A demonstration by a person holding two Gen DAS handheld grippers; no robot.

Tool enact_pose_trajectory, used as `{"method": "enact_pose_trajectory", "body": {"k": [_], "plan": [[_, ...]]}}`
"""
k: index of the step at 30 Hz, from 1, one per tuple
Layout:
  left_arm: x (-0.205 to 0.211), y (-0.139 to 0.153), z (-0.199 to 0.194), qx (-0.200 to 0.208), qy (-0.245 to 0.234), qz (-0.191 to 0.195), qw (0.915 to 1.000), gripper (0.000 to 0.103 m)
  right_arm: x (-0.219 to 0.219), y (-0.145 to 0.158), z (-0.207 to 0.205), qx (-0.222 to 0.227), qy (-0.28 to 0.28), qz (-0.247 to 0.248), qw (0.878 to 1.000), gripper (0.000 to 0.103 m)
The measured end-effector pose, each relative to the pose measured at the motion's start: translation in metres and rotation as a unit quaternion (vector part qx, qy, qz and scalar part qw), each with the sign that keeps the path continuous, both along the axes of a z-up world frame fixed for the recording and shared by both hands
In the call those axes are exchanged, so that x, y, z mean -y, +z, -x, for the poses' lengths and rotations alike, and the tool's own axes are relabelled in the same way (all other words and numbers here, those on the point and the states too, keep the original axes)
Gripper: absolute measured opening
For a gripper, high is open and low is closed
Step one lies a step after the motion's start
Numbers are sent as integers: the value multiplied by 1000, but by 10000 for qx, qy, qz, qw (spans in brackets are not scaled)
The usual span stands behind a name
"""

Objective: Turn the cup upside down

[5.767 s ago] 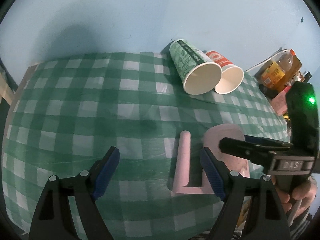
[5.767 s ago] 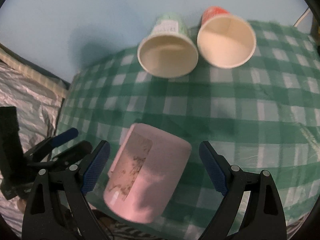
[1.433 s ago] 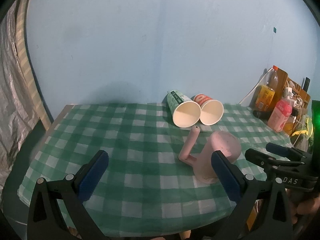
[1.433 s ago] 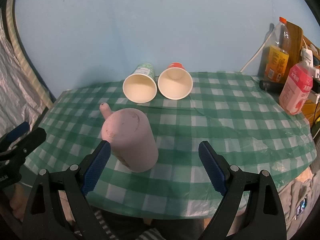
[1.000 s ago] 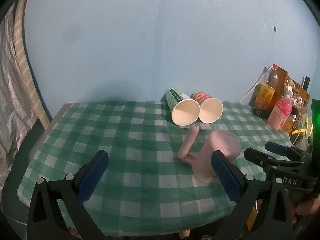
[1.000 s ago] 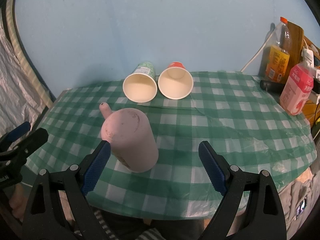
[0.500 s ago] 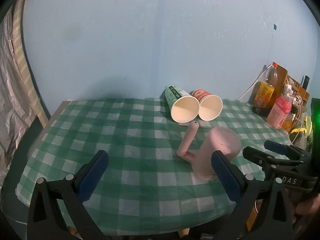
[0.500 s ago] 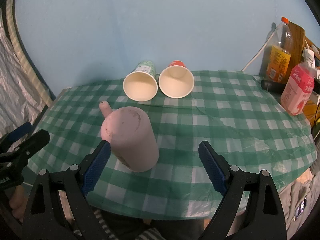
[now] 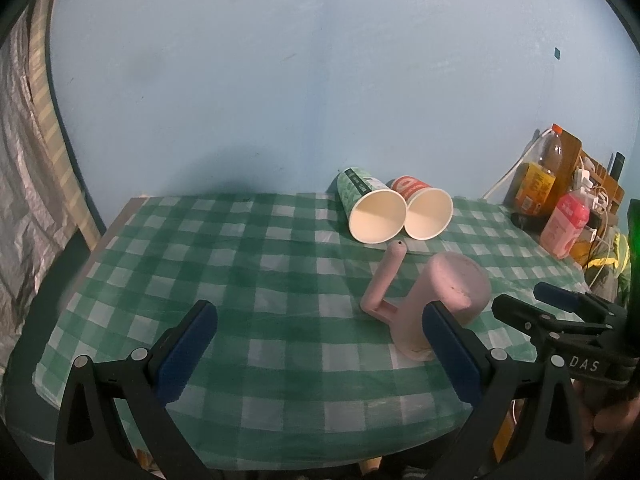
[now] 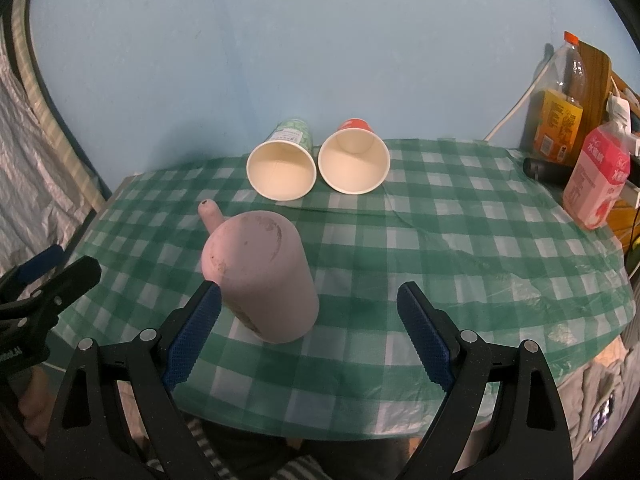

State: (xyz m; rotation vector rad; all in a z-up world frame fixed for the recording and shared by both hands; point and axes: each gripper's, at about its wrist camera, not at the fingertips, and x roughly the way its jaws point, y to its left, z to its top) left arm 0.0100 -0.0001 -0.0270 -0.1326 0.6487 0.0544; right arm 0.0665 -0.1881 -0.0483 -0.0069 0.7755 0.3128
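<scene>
The left hand-held gripper (image 9: pixel 320 344) and the right hand-held gripper (image 10: pixel 308 332) both hover wide open, holding nothing. The pink cup (image 10: pixel 260 276) stands upside down on the checked tabletop (image 10: pixel 460 240), near its front edge, handle (image 9: pixel 386 280) pointing up. Behind lie a green paper cup (image 10: pixel 282 168) and a red paper cup (image 10: pixel 354 160).

A green-and-white checked cloth (image 10: pixel 440 240) covers the tabletop. At its far edge two paper cups lie on their sides, touching, mouths toward us: a green paper cup (image 10: pixel 282 166) and a red paper cup (image 10: pixel 354 158). Off to the right stand a pink carton (image 10: pixel 598 178) and a tall bottle (image 10: pixel 560 108) with a yellow label, against the pale blue wall (image 10: pixel 320 40)
</scene>
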Motion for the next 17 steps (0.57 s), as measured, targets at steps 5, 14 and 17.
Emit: {"method": "enact_pose_trajectory", "body": {"k": [5,14,17], "plan": [[1,-2,-2,-53,-34,5,10000,103,0,0,0,-12,1,-4,10000,89],[4,-5,-4,-89,-97,22,9999,103,-2,-3,-1,-51,11,14,10000,89],[4,-5,-5,-114,-93,22,9999,103,-2,-5,-2,-66,18,15,10000,89]]}}
